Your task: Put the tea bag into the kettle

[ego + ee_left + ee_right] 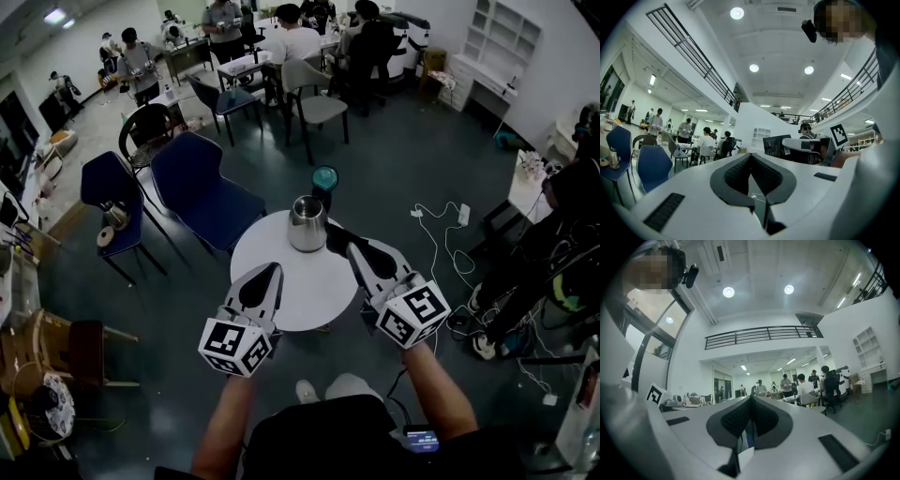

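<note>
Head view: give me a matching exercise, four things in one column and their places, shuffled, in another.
Things:
1. kettle
2. blue chair
3. left gripper
4. power strip

Places:
A. on the floor, right of the table
B. on the table's far side
C. on the floor, left of the table
D. over the table's near side

Pairs: 1-B, 2-C, 3-D, 4-A

Head camera looks steeply down onto round table (298, 286); both gripper cameras tilt upward, sharing seated people (292, 42) (705, 143) (802, 389) at 12 o'clock.
</note>
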The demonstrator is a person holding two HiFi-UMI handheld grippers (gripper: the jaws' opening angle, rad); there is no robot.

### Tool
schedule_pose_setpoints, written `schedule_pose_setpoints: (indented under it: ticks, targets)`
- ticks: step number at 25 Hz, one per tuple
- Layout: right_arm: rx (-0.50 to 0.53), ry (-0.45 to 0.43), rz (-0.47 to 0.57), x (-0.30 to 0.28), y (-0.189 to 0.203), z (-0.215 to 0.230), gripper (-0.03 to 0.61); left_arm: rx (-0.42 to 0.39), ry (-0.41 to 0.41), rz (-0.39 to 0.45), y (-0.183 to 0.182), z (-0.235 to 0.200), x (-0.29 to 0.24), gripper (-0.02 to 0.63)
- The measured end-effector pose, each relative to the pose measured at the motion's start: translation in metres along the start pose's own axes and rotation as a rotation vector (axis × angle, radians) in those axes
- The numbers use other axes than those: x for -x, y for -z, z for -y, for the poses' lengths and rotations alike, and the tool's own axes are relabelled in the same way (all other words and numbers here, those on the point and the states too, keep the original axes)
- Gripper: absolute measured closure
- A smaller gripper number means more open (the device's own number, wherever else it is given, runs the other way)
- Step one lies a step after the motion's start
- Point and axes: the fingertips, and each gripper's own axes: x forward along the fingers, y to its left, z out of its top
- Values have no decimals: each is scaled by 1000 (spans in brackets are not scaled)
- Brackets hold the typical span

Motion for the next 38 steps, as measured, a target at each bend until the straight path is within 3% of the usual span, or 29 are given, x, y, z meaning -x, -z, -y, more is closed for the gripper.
schedule_pose_setpoints:
  ticks: [11,25,38]
  targets:
    - [21,10,-11,-17,5,14,560,22,13,-6,9,-15,-14,598]
    - [-4,-5,-12,-46,3,77,560,20,-1,-27,12,-27,-80,597]
    - [-18,-76,-21,-86,1,134,560,8,-62,-29,13,-41,-138,598]
